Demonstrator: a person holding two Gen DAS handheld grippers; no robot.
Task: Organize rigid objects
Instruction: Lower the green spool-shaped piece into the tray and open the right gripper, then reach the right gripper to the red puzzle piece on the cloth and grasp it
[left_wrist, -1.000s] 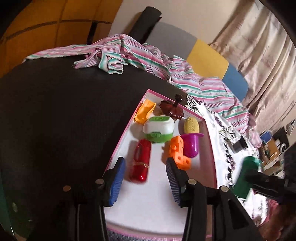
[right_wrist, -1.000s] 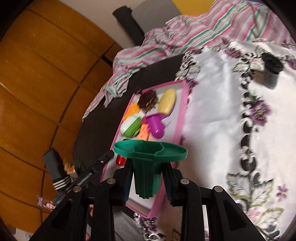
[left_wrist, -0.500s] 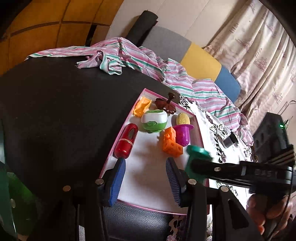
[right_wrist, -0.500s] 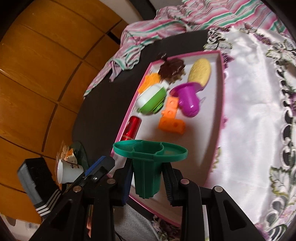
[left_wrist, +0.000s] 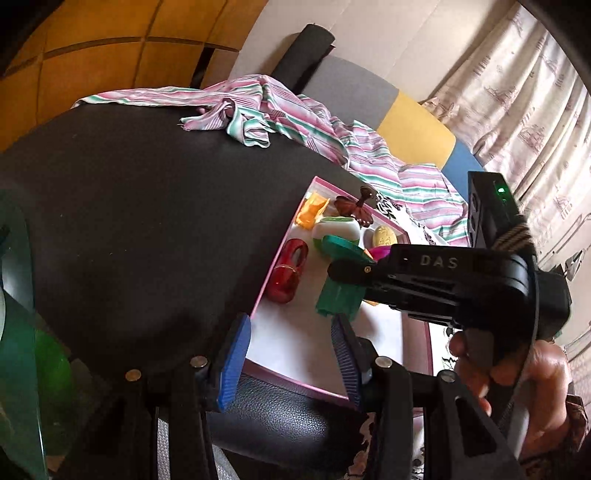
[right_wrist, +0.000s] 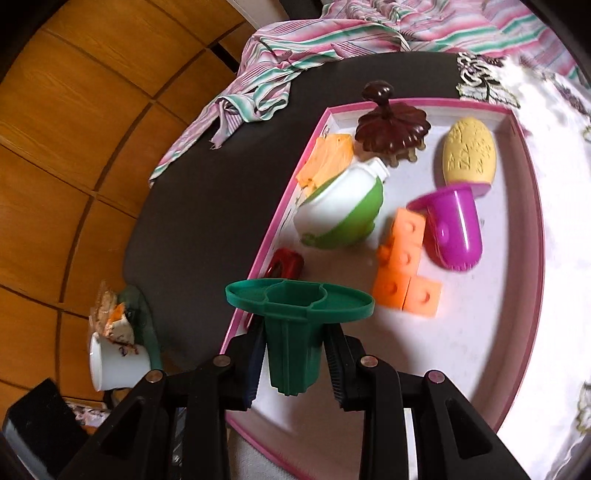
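— What's on your left feed?

— My left hand-held gripper (left_wrist: 291, 356) hangs with its blue pads apart and nothing between them, over the near edge of the pink tray (left_wrist: 275, 266). The tray sits on a dark desk (left_wrist: 147, 221) with a striped cloth (left_wrist: 280, 118) at the far side. Inside it, from the left: a red piece (left_wrist: 288, 271) by the left wall, then my right hand-held gripper (left_wrist: 351, 271) coming in from the right.

— And the right feed?

— The right one is clamped on a green holder (right_wrist: 295, 325), flange up, above the tray's near left part (right_wrist: 258, 254). I can't tell whether it touches the floor. Beyond it: a white-and-green pot (right_wrist: 341, 210), orange blocks (right_wrist: 404, 267), a purple cup (right_wrist: 452, 227), a yellow egg (right_wrist: 469, 151), a brown lid (right_wrist: 391, 129) at the back. A white mug (right_wrist: 116, 363) stands off the desk, left.
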